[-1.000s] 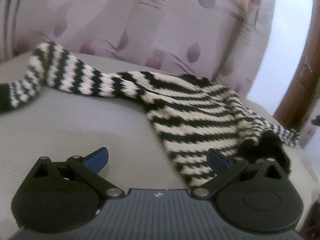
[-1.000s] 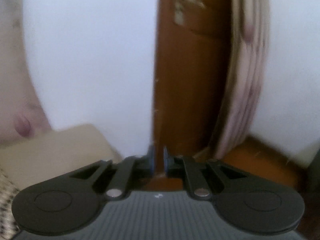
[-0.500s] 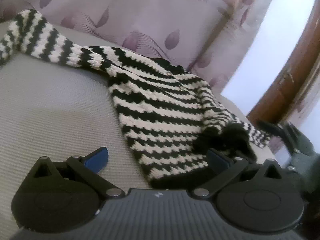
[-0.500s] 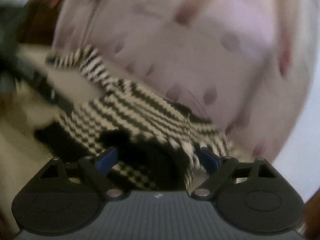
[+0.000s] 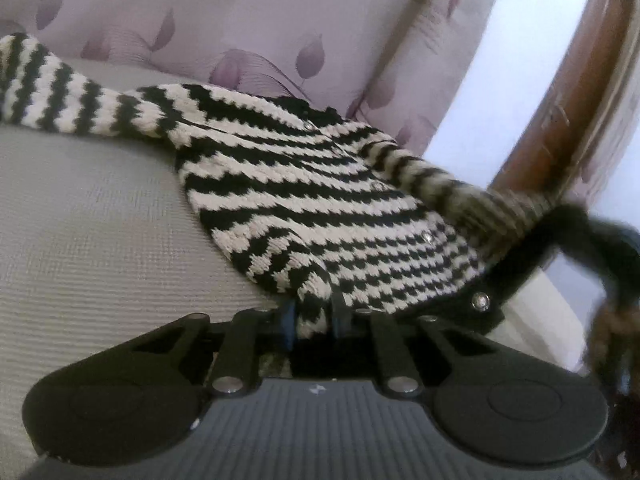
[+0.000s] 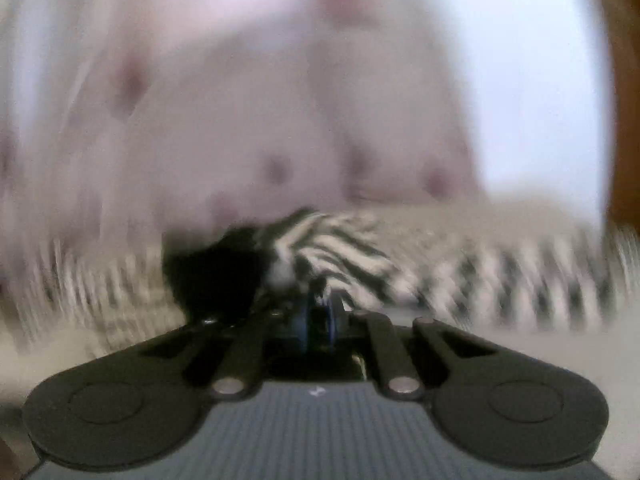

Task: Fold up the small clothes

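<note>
Left gripper point(image 5: 313, 322): jaws closing, hem fold of striped cardigan point(image 5: 304, 200) pinched between pads, at near edge of grey mattress point(image 5: 88, 248).
Right gripper point(image 6: 320, 318): pressed together on bunched striped knit beside black trim; view blurred.
Cardigan: flat on mattress, long axis hem-to-collar running away from left gripper toward floral curtain point(image 5: 240, 20). Left sleeve point(image 5: 52, 96) stretched toward far left edge.
Judgement: both grippers hold near end; fold goes away, hem over to collar.

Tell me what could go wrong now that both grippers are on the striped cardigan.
The left gripper is closing on only a small tuck of the striped cardigan hem, so it may slip out when lifted. The right gripper is shut on bunched knit in a blurred view; it may be holding several layers, spoiling the fold.
</note>
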A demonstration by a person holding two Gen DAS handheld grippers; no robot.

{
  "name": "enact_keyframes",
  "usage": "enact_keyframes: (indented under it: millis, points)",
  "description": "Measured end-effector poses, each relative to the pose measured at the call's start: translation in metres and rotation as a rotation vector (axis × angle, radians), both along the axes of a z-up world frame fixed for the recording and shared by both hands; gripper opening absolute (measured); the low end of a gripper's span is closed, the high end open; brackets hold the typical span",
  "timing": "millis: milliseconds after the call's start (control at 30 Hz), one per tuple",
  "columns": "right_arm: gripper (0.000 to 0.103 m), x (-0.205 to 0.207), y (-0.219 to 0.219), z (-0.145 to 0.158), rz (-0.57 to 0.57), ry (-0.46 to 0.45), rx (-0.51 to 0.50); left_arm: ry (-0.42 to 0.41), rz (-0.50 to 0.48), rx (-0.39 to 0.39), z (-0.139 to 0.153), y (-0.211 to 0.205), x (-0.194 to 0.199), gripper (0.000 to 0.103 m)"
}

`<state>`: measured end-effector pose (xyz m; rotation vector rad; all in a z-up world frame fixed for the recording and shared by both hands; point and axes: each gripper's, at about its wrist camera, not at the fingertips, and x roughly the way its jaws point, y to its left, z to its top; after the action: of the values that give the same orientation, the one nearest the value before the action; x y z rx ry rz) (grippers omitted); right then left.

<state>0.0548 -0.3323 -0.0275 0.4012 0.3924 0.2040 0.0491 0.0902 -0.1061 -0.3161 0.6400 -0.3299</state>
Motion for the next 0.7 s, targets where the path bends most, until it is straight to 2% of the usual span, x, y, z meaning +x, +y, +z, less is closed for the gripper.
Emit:
enact_keyframes:
  millis: [33, 100, 167, 200, 233, 267, 300, 333, 400, 467, 533, 600, 667, 700]
  points:
    - [0.006, -0.010, -0.026, -0.010, -0.050, 0.033, 0.132, -0.001, 0.005, -0.009, 0.002, 0.004, -0.001, 0.015]
    - [0.006, -0.031, -0.069, -0.034, -0.131, 0.107, 0.309, -0.010, 0.028, -0.020, 0.007, 0.014, -0.003, 0.012]
    - [0.008, -0.042, -0.090, -0.051, -0.130, 0.163, 0.356, 0.011, 0.016, -0.016, 0.010, 0.018, -0.001, 0.012]
    - [0.010, -0.048, -0.095, -0.056, -0.145, 0.167, 0.321, 0.030, 0.013, -0.013, 0.010, 0.018, 0.001, 0.020]
    - [0.010, -0.053, -0.098, -0.056, -0.151, 0.160, 0.304, 0.049, 0.011, -0.019, 0.010, 0.019, 0.002, 0.044]
    - [0.012, -0.053, -0.102, -0.058, -0.138, 0.157, 0.317, 0.068, 0.010, -0.037, 0.008, 0.019, 0.004, 0.062]
    - [0.023, -0.050, -0.106, -0.060, -0.117, 0.161, 0.340, 0.053, 0.007, -0.061, 0.007, 0.018, 0.002, 0.081]
    - [0.032, -0.045, -0.105, -0.061, -0.116, 0.164, 0.348, 0.043, 0.018, -0.059, 0.008, 0.015, 0.000, 0.095]
    - [0.079, -0.037, -0.105, -0.058, -0.112, 0.146, 0.347, 0.028, 0.025, -0.033, 0.009, 0.006, 0.000, 0.103]
    - [0.099, -0.030, -0.095, -0.051, -0.074, 0.108, 0.340, 0.025, 0.016, -0.022, 0.005, -0.001, 0.002, 0.103]
    - [0.099, -0.028, -0.088, -0.045, -0.063, 0.072, 0.296, -0.010, 0.015, 0.009, 0.003, -0.009, 0.002, 0.102]
    - [0.099, -0.007, -0.081, -0.043, -0.046, 0.116, 0.199, -0.024, -0.008, 0.017, 0.001, -0.016, 0.005, 0.099]
    - [0.098, 0.016, -0.077, -0.049, 0.025, 0.201, 0.186, -0.021, -0.028, 0.008, 0.001, -0.021, 0.008, 0.081]
    - [0.097, 0.026, -0.072, -0.054, 0.056, 0.241, 0.182, -0.017, -0.065, -0.017, 0.000, -0.023, 0.010, 0.046]
